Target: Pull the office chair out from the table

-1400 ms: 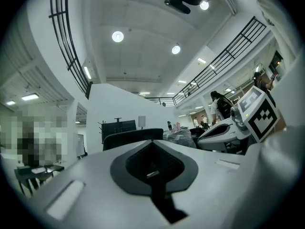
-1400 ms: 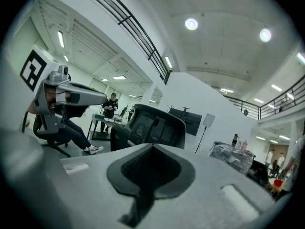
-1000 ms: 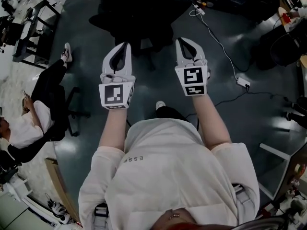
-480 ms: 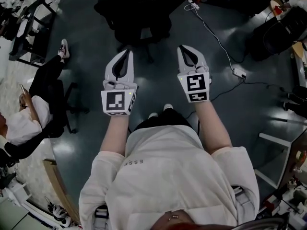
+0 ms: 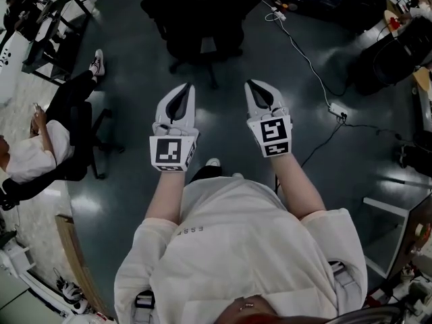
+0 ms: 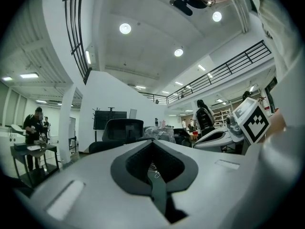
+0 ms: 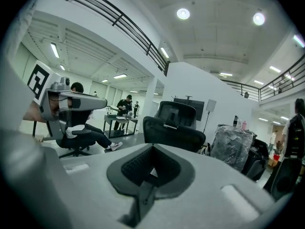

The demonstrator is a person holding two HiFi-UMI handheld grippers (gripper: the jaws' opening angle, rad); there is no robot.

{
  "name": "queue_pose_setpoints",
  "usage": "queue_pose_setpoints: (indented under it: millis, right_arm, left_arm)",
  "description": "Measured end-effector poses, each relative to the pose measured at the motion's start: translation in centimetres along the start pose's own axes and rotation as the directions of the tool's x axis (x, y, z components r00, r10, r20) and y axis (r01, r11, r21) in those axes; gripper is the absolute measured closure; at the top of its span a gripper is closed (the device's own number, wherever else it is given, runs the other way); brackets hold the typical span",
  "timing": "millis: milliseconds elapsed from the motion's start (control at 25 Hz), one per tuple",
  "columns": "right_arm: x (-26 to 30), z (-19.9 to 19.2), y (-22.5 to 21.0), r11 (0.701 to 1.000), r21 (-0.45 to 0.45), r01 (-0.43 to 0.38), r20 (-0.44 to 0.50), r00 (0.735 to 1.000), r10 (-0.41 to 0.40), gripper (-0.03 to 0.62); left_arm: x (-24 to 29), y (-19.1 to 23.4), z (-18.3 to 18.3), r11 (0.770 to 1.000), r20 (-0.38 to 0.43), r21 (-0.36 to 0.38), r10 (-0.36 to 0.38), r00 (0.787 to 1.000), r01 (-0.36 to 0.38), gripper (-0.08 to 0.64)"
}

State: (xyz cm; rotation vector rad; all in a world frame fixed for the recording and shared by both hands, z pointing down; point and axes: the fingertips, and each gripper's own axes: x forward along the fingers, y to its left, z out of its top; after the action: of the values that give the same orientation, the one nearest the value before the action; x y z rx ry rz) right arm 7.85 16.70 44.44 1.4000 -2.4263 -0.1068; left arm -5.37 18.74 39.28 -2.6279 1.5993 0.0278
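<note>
The black office chair (image 5: 200,20) stands on the dark floor at the top middle of the head view, its wheeled base showing below the seat. Both grippers hang in the air short of it, side by side, touching nothing. My left gripper (image 5: 187,87) is shut and empty. So is my right gripper (image 5: 249,83). In the left gripper view the chair (image 6: 123,130) shows beyond the closed jaws (image 6: 152,143), with the right gripper (image 6: 224,137) beside it. In the right gripper view the chair's back (image 7: 174,127) faces me past the closed jaws (image 7: 153,148).
A person sits on another chair (image 5: 47,155) at the left. A cable with a power strip (image 5: 336,112) runs across the floor at the right. A black desk (image 5: 47,19) stands top left, black bags (image 5: 395,52) top right, a white table frame (image 5: 391,225) lower right.
Both grippers have drawn back toward my body, away from the office chair, still shut and empty. More of the chair's base shows now.
</note>
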Motion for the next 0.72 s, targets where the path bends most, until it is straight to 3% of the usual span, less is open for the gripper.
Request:
queue_pose_setpoints:
  millis: [320, 720]
  right_arm:
    - [-3.7, -1.8, 1.3, 0.998, -0.001, -0.069, 0.0, 0.998, 0.069, 0.601]
    - [-5.6, -2.4, 1.9, 0.996, 0.003, -0.093, 0.021, 0.995, 0.092, 0.601]
  left_arm:
    - [-1.9, -5.0, -1.1, 1.0, -0.029, -0.017, 0.004, 1.0, -0.004, 0.543]
    - [-3.1, -7.2, -1.2, 1.0, -0.03, -0.021, -0.005, 1.0, 0.004, 0.543]
